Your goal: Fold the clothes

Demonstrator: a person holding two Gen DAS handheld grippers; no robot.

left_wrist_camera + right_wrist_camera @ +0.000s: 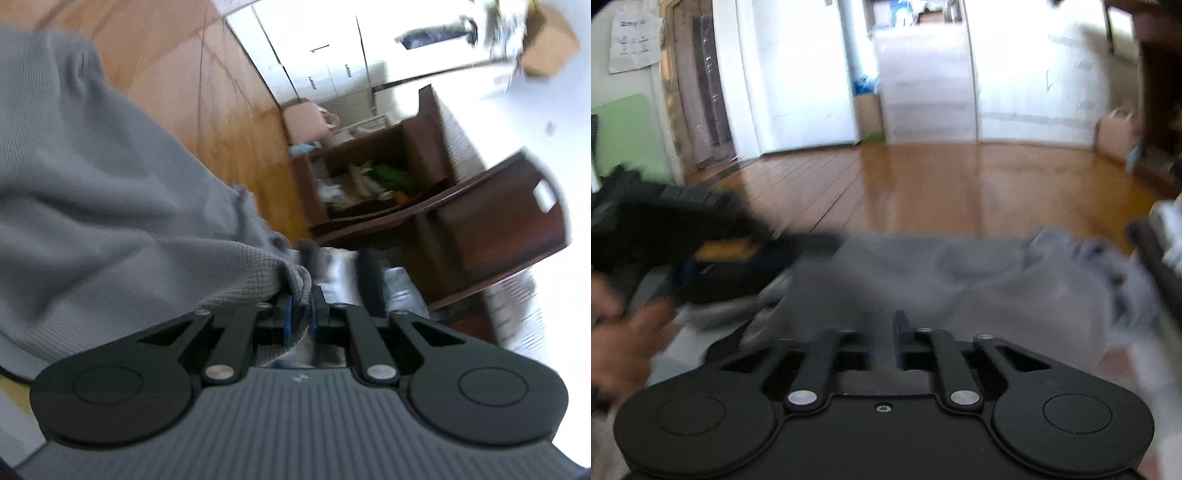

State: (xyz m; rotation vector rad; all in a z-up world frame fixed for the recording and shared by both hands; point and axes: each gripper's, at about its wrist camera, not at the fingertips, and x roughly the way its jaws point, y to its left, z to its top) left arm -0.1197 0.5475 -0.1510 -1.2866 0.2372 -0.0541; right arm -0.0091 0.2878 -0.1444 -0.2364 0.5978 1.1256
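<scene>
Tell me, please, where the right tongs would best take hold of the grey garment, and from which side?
Probably the bunched corner at the far right of the grey garment, approached from the right. There the cloth rises in loose folds that fingers could close around, whereas its middle lies flat. The left tongs already pinch an edge, so a grip on the opposite side would spread it. Motion blur hides the exact hem line.

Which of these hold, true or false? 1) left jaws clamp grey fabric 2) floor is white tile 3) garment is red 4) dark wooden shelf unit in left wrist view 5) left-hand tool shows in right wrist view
1) True: the left gripper pinches the grey waffle-knit garment.
2) False: the floor is orange-brown wooden boards.
3) False: it is grey.
4) True: dark brown wooden shelf unit.
5) True: black, blurred, at the left edge.
</scene>
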